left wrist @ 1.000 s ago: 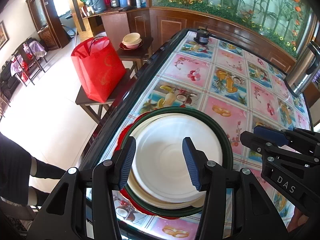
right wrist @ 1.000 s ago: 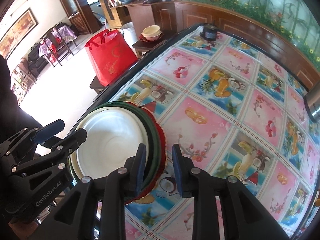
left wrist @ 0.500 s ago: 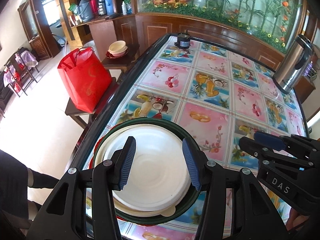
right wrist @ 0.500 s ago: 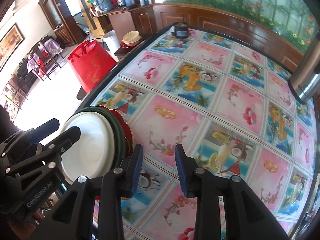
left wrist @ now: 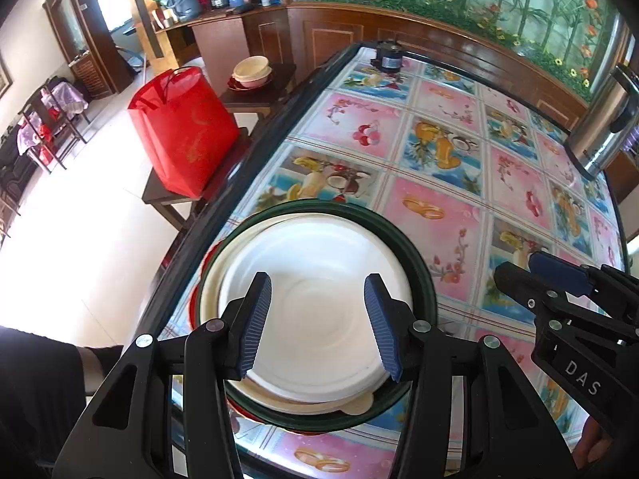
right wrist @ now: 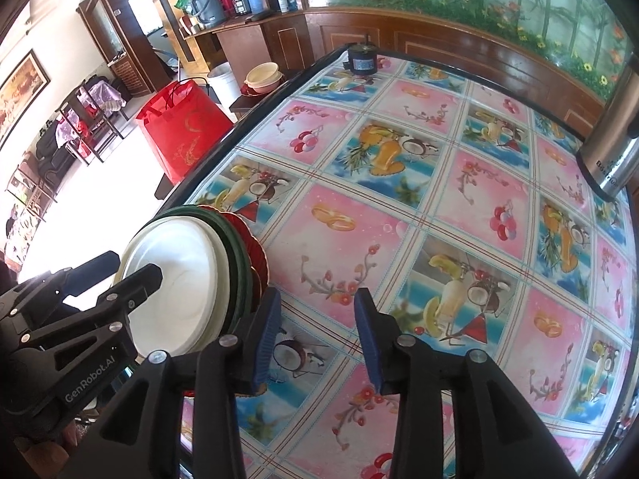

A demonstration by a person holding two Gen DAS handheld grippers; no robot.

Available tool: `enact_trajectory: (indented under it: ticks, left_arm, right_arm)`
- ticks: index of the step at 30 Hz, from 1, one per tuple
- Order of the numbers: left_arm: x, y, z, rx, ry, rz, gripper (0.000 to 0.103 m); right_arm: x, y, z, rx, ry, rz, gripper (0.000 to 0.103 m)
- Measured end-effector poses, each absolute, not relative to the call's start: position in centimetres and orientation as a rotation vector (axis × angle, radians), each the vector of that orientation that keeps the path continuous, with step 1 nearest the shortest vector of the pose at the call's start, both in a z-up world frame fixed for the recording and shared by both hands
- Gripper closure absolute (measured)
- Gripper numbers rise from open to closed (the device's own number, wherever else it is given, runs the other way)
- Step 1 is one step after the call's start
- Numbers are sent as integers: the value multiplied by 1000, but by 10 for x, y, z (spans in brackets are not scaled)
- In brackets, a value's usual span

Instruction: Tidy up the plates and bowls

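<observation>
A stack of plates sits at the table's near left corner: a white plate [left wrist: 315, 303] on top, a cream one, a dark green plate [left wrist: 423, 275] and a red plate under them. The stack also shows in the right wrist view [right wrist: 179, 279]. My left gripper [left wrist: 317, 323] is open and empty, hovering above the white plate. My right gripper [right wrist: 315, 335] is open and empty, over the tablecloth just right of the stack. Stacked bowls [left wrist: 251, 74] sit on a side stool beyond the table.
The table [right wrist: 439, 199] has a glossy fruit-print cloth. A steel kettle [left wrist: 603, 119] stands at the right edge, a small dark jar [left wrist: 387, 58] at the far end. A red bag [left wrist: 183, 127] rests on a low stool left of the table.
Both grippers have pulled back and up from the plate stack. The right gripper moved right, off the stack's edge, and its jaws opened wider.
</observation>
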State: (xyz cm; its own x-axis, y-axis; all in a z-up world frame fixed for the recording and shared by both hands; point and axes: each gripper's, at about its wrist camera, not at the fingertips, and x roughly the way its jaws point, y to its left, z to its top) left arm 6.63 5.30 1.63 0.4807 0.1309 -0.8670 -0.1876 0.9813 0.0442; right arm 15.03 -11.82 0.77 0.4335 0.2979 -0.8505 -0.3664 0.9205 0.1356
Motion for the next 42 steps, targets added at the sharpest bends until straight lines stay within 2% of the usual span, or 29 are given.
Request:
enact_trajectory:
  ticks: [5,10,23,42]
  left_arm:
    - [63,64,17,-100,1046,214,54]
    - [65,56,12,43,1058,282,54]
    - [63,63,6,-91,1068,162,54]
    - [63,58,7,-82,1061,124,54]
  right_arm:
    - [150,-111,5,-82,1041,428,62]
    - [151,-108,2,-91,1049,435,62]
    - [152,-104,2,-119,1044,444,62]
    - [150,-104,1,-126,1036,439,62]
